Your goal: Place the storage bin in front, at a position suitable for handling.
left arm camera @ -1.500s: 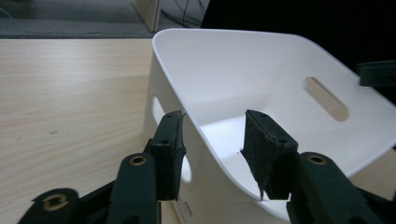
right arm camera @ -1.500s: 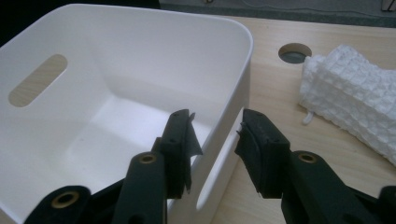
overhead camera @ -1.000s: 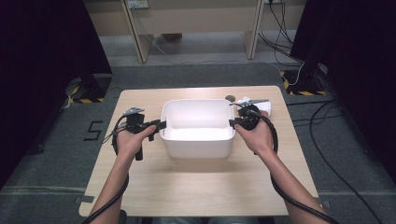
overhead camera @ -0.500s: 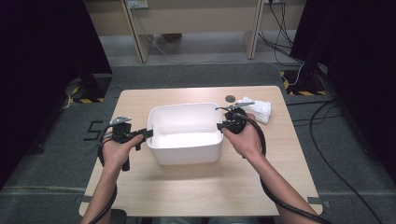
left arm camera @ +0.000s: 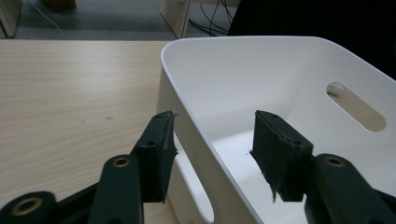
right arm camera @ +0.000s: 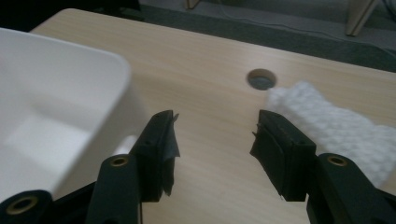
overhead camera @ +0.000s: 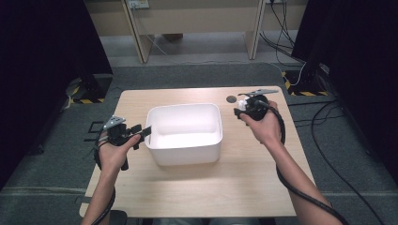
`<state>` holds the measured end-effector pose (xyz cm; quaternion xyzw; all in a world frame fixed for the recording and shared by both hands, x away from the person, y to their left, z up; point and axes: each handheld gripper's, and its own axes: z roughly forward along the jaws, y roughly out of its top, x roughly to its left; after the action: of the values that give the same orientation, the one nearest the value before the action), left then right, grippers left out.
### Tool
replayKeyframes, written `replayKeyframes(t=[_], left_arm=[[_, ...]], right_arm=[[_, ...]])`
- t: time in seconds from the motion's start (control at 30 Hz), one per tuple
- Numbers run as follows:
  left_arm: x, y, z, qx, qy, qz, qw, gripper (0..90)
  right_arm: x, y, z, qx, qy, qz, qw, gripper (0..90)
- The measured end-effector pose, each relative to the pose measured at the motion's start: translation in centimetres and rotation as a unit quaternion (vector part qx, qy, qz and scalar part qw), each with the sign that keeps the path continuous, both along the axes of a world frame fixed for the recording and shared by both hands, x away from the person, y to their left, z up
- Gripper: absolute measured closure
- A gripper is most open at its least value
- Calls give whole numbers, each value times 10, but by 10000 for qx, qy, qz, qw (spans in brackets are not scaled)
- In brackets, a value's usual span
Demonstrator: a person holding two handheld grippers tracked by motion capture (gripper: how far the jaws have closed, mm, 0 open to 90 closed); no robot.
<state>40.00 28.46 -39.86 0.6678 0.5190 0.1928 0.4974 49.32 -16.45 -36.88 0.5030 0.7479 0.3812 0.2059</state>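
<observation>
White bin (overhead camera: 185, 133), wall between just-opened left tongs (left arm camera: 212, 149), right tongs (right arm camera: 215, 149) just opened wide, empty beside it

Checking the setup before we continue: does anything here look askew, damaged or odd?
Slightly: the white bin sits a little skewed to the table edges. Frayed threads hang off the left gripper pads. Nothing spilled.

The white bin (overhead camera: 184, 133) is being released: both grips are being opened, and the right gripper (overhead camera: 241, 111) is being drawn clear toward the cloth (right arm camera: 336, 128).
</observation>
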Motion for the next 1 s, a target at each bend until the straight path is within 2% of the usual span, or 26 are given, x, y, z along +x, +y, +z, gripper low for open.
replayKeyframes(t=[0.03,0.1,0.23,0.37,0.47,0.57,0.67,0.77,0.9,1.0], left_arm=[[-3,1,1,-82,-8,-9,10000,452],[-6,2,1,-239,-21,-48,9997,441],[-16,6,3,-216,-134,0,9997,422],[-25,11,4,-242,-195,12,9995,421],[-31,12,1,-239,-195,19,9995,421],[-35,15,-4,-341,-132,27,9993,422],[-39,17,-8,-318,-110,78,9994,426],[-41,20,-9,-320,-122,133,9993,425],[-42,21,-10,-261,-105,108,9995,425],[-42,22,-10,-265,-120,136,9995,426]], right_arm=[[7,-9,-5,-37,-53,-87,9999,468],[20,-24,-15,-33,24,-313,9995,461],[43,-41,-35,-275,190,-447,9984,440],[62,-52,-45,-497,241,-535,9970,409],[77,-55,-56,-753,309,-495,9955,394],[90,-55,-66,-961,376,-365,9940,382],[100,-54,-73,-1052,372,-357,9931,394],[107,-53,-83,-1078,508,-311,9924,388],[114,-52,-96,-1248,614,-275,9899,358],[116,-53,-110,-1364,692,-284,9878,371]])
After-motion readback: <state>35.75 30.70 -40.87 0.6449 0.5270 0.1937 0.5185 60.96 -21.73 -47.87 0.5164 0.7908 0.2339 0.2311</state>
